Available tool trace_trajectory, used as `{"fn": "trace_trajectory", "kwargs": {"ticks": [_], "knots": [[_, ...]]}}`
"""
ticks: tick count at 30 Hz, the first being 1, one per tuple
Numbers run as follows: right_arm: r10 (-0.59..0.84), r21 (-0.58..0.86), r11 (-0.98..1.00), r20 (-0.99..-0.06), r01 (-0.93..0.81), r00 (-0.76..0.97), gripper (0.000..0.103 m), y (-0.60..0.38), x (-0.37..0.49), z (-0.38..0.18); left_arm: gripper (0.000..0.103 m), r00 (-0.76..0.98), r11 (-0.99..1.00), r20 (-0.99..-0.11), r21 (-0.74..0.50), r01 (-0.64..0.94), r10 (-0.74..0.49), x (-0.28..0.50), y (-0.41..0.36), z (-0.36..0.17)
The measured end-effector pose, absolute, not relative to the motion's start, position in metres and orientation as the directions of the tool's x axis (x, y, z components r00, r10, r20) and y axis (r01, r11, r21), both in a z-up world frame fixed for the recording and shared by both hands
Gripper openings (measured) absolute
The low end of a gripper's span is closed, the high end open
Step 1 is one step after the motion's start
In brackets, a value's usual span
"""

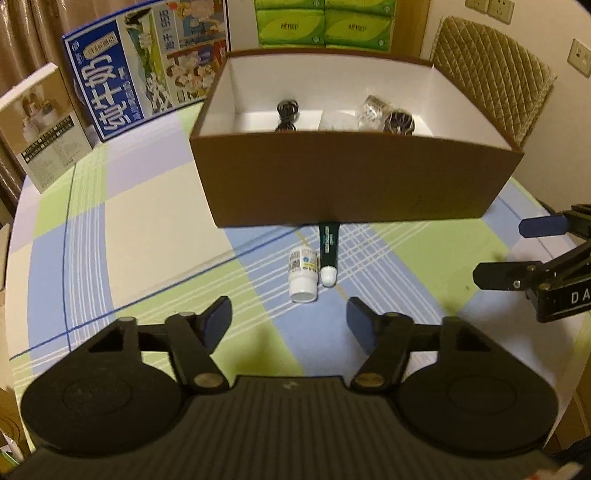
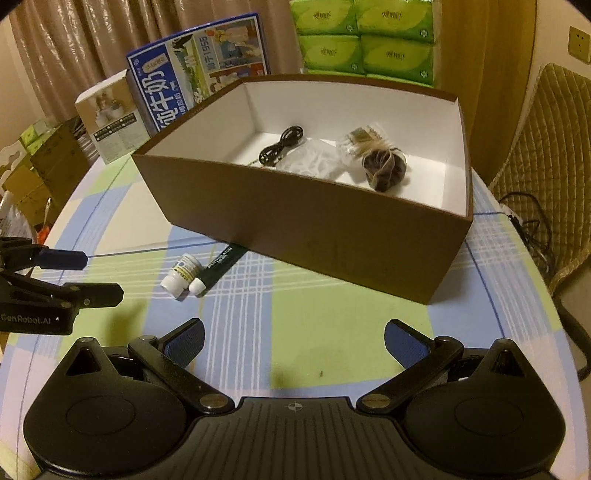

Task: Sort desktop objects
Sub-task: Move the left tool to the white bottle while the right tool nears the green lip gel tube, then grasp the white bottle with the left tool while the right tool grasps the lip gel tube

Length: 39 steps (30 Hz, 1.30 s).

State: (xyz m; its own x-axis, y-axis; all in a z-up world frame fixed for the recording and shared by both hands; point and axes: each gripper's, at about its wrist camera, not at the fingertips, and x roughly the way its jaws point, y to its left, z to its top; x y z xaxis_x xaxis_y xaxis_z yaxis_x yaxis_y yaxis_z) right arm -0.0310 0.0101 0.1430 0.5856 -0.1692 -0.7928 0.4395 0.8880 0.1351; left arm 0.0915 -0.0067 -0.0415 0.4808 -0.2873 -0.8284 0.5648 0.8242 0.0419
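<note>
A small white pill bottle (image 1: 303, 274) lies on its side on the checked tablecloth, touching a dark green tube with a white cap (image 1: 328, 254) whose far end runs under the brown box (image 1: 351, 177). Both also show in the right wrist view: the bottle (image 2: 181, 275) and the tube (image 2: 217, 269). The box (image 2: 314, 225) holds a black cable (image 2: 282, 146), a clear plastic bag (image 2: 310, 160) and a dark tea bag (image 2: 386, 166). My left gripper (image 1: 290, 321) is open and empty, just short of the bottle. My right gripper (image 2: 293, 341) is open and empty, right of the bottle.
A blue milk carton box (image 1: 140, 70), a beige product box (image 1: 44, 125) and green tissue packs (image 1: 325, 24) stand behind the brown box. A quilted chair (image 2: 546, 177) is at the right. The right gripper shows in the left wrist view (image 1: 498, 251), the left one in the right wrist view (image 2: 99, 277).
</note>
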Motion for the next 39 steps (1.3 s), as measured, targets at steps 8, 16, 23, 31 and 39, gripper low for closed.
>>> {"fn": "trace_trajectory", "kwargs": {"ticks": [8,16,23,31,39], "knots": [[-0.163,0.139,0.881,-0.808,0.452,0.566,0.101,0.01,-0.018,0.124,0.047,0.455,0.81,-0.837,0.026,0.586,-0.302,0.107,-0.015,-0.059],[-0.176,0.131,0.869,-0.819,0.477,0.546,0.084,0.004,-0.004,0.112,0.041,0.429,0.81,-0.852,0.008,0.586,-0.302,0.125,-0.026,-0.076],[-0.172,0.136,0.859,-0.832,0.494,0.527,0.07,-0.003,0.0,0.104,0.033,0.396,0.801,-0.862,-0.019,0.599,-0.317,0.14,-0.036,-0.086],[-0.166,0.142,0.847,-0.845,0.512,0.509,0.07,-0.009,0.0,0.098,0.033,0.387,0.795,-0.87,-0.011,0.606,-0.307,0.147,-0.044,-0.094],[-0.158,0.147,0.848,-0.847,0.51,0.507,0.07,-0.008,0.007,0.097,0.022,0.378,0.799,-0.869,-0.032,0.6,-0.318,0.152,-0.043,-0.1]]}}
